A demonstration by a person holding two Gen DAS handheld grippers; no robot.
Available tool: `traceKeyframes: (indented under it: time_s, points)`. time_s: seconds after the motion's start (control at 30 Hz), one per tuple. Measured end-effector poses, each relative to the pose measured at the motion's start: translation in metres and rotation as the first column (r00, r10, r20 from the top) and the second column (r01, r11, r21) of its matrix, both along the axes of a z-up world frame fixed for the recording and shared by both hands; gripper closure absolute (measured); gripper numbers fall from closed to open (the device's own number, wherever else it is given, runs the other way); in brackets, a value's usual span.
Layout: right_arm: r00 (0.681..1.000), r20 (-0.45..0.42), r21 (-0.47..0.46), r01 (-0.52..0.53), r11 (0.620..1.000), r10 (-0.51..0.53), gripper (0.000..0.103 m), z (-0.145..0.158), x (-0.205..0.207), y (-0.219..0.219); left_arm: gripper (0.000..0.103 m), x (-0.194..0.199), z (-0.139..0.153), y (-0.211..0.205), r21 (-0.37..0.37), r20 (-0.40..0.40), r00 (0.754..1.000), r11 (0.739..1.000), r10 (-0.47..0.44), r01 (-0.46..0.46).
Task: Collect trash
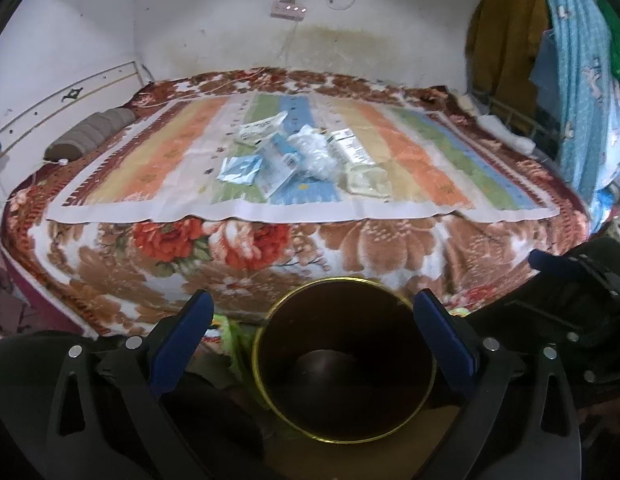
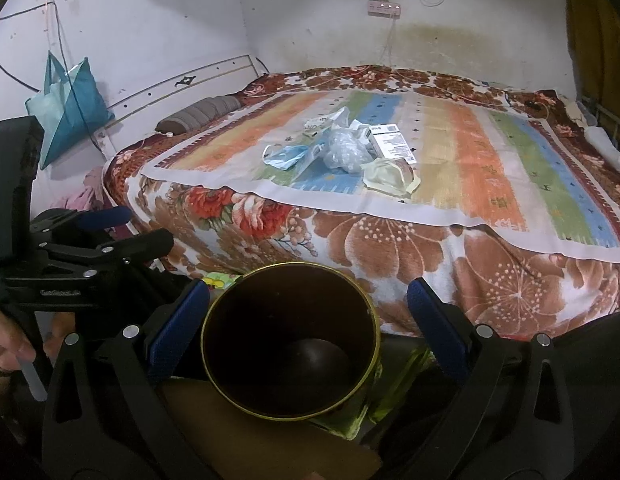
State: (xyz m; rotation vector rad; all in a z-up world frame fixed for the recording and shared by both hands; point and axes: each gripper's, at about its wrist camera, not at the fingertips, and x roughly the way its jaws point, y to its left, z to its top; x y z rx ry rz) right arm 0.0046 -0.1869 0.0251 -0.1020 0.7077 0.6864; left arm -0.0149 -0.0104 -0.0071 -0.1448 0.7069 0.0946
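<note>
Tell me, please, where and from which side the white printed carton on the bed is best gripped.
Grip the white printed carton across its two long sides, near the end closest to the bed's edge, coming down from above. It lies flat with its long axis running away from the bin, and a crumpled clear bag crowds its left side, so a top approach with the right tongs seems safest.

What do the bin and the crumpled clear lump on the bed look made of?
The bin looks like metal or hard plastic: dark smooth wall, thin shiny gold rim; I cannot tell which. The clear lump looks like thin plastic film or bubble wrap: translucent, crinkled, glinting. Both claws, left and right, are open and empty.
</note>
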Motion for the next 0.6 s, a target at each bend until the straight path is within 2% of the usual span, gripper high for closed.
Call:
traceKeyframes:
  time_s: [0.17, 0.23, 0.33, 0.6]
  points:
    - [1.000, -0.022, -0.011, 0.001, 1.000, -0.001, 0.009, -0.0031, 0.0033, -0.0008, 0.006, 0.0015, -0.0012, 0.0018, 0.005, -0.004, 1.000, 1.000, 0.006, -0.006]
    - [1.000, -0.026, -0.019, -0.001, 1.000, 0.001, 0.013, -0.0041, 0.0038, 0.0004, 0.006, 0.0030, -0.0028, 0.0016, 0.016, -0.011, 1.000, 1.000, 0.008, -0.008]
    - [1.000, -0.024, -0.027, 0.001, 1.000, -0.002, 0.014, -0.0053, 0.0039, 0.0007, 0.006, 0.0043, -0.0038, -0.0061, 0.027, -0.020, 1.000, 1.000, 0.005, -0.005]
    - [0.999, -0.051, -0.014, -0.014, 1.000, 0.014, 0.012, -0.0060, 0.0057, 0.0011, 0.006, 0.0031, -0.0054, 0.0004, -0.024, -0.010, 1.000, 1.000, 0.009, -0.010]
